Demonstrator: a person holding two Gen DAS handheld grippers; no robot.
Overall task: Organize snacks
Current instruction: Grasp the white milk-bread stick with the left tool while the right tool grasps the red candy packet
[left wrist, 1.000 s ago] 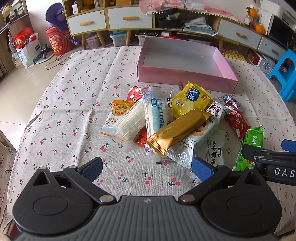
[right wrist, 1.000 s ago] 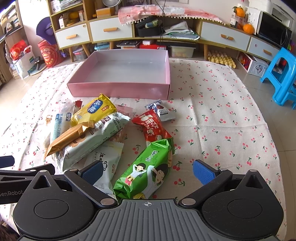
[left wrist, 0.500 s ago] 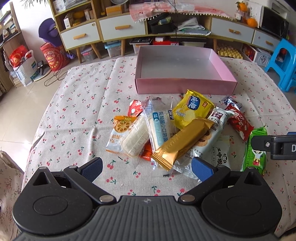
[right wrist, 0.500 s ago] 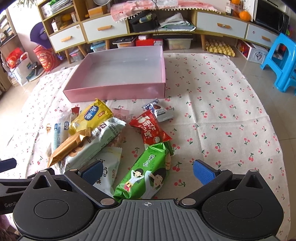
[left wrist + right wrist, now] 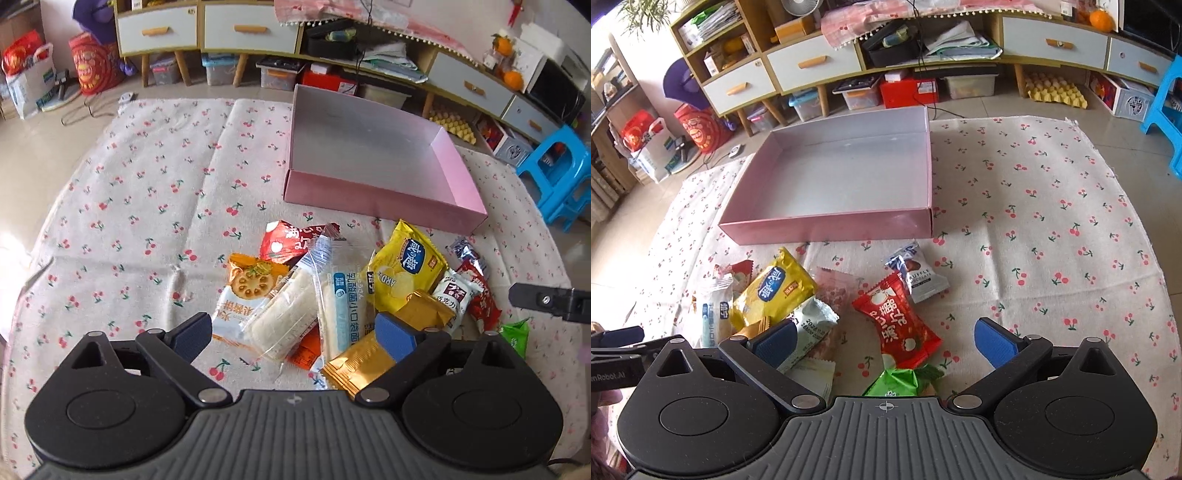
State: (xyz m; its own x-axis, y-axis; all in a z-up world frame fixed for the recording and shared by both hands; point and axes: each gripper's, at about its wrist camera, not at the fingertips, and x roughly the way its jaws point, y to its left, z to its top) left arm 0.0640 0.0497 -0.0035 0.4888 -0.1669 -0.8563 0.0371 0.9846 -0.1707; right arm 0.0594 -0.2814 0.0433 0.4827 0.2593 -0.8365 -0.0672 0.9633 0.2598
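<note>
While nothing has yet gone into it, the pink box (image 5: 373, 195) sits empty at the far side of the cherry-print cloth (image 5: 147, 192), its near wall just beyond the heap of snacks. It is shallow and open-topped, so packets can simply be dropped in from above.

The snacks lie in a loose overlapping pile near the grippers. Largest is the clear-wrapped bread packet (image 5: 341, 295) lying across a second clear-wrapped roll (image 5: 284, 314); both look soft and crushable, with slick film, and are best pinched across the narrow middle with a light squeeze. The gold bar (image 5: 373, 354) lies on top of its neighbours at the near right of the pile, looks stiffer, and should hold well across its width. The yellow chip bag (image 5: 404, 273) is puffed with air, light and fragile; I would take it by a crimped end seam. The red packet (image 5: 899, 321) lies apart on bare cloth, flat and easy, and the small truffle sachet (image 5: 918, 277) just beyond it is light enough to lift by an edge.

The left gripper (image 5: 291, 334) has its jaws spread either side of the two bread packets and has just been narrowing, though no pad presses on anything. The right gripper (image 5: 884, 339) hangs spread over the red packet, gripping nothing.
</note>
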